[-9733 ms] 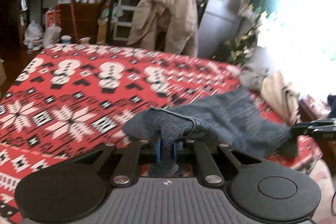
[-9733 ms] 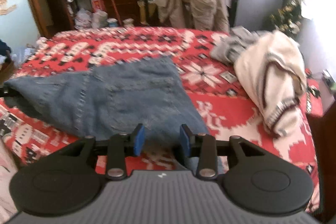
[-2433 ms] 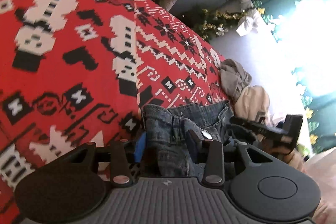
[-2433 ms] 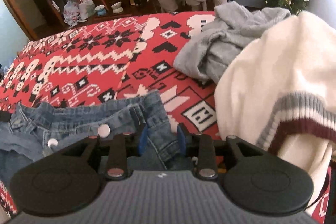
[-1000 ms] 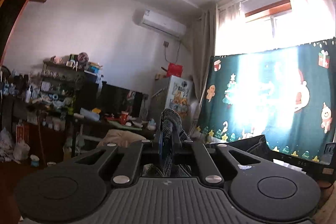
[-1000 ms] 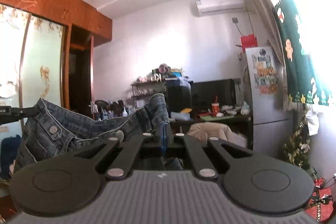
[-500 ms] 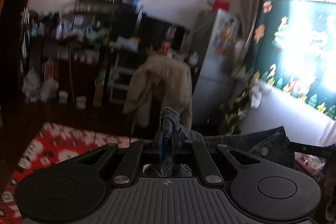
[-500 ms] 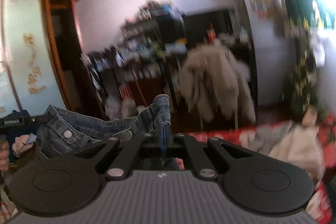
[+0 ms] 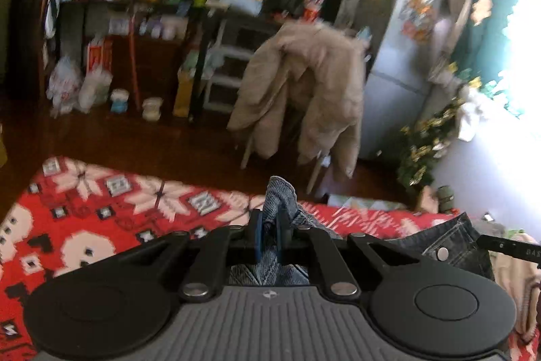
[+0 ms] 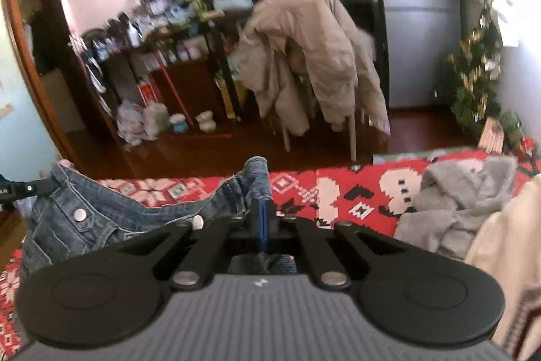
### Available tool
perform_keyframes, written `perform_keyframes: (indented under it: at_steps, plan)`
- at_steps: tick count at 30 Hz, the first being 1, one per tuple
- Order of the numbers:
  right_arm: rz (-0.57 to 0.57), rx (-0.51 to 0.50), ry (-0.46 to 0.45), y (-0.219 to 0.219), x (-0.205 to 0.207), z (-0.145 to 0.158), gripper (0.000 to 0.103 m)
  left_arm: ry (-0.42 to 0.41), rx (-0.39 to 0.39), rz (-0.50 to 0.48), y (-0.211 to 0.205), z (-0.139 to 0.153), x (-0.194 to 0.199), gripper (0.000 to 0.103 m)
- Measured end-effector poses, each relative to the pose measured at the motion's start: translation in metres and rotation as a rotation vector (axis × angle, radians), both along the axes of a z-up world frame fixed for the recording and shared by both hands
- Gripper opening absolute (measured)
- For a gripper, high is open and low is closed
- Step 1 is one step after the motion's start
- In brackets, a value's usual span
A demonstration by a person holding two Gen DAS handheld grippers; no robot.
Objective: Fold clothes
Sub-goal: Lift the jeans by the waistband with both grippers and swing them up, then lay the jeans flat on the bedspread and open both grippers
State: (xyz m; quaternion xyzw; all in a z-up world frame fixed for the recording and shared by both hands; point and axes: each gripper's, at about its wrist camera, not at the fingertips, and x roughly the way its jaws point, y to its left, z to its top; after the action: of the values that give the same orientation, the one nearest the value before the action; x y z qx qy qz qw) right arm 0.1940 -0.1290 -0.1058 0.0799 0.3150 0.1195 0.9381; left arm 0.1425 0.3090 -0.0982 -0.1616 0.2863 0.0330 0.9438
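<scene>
A: Gripping what with the left gripper (image 9: 268, 234)?

B: Pinching a bunched fold of the jeans (image 9: 453, 246) at the waistband. Jaws nearly pressed together, with denim poking up past the blue pads.

A: And with the right gripper (image 10: 262, 222)?

B: Much the same. Jaws squeezed tight on another fold of that waistband, with only a thin layer caught between.

A: So where to look for the jeans?

B: In the air, strung between the two grippers, just above the near part of the bed (image 9: 84, 208). Showing the buttoned waistband in both wrist views. No telling where the legs hang, being hidden below the cameras.

A: Any change from a second ago?

B: Plenty. Back then, staring up at ceiling and high wall, with no bed in sight. Now tipped downward, with the red patterned cover back in the lower part of both views. Same pinch throughout, no loosening on either side.

A: Meaning what for the fold?

B: Probably coming down from a lift to shake the jeans out, ready to lay them flat. Not yet laid, though, and no crease made so far.

A: Anything to watch on the way down?

B: Keeping clear of the grey garment (image 10: 456, 198) and the cream sweater (image 10: 500, 242) heaped on the right side of the bed. Better to land on the bare cover to the left. Also worth keeping the waistband taut to avoid wrinkles.
</scene>
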Motion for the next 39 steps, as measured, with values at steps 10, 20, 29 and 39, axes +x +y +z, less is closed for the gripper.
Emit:
perform_keyframes:
  at_steps: [10,20,29,39]
  plan:
    - [-0.010,-0.145,0.065,0.011,0.033,-0.062,0.011,0.171,0.020,0.073,0.009,-0.047,0.026,0.026]
    - [0.092,-0.167,0.024,0.025,-0.050,-0.022,0.027,0.140,0.027,-0.061,-0.038,-0.030,-0.048,0.057]
    - [0.109,-0.134,0.090,0.033,-0.133,-0.042,0.029,0.199,0.055,-0.075,-0.076,-0.070,-0.106,0.054]
    - [0.080,-0.099,0.126,0.022,-0.176,-0.055,0.029,0.069,0.334,-0.204,-0.114,-0.095,-0.134,0.099]
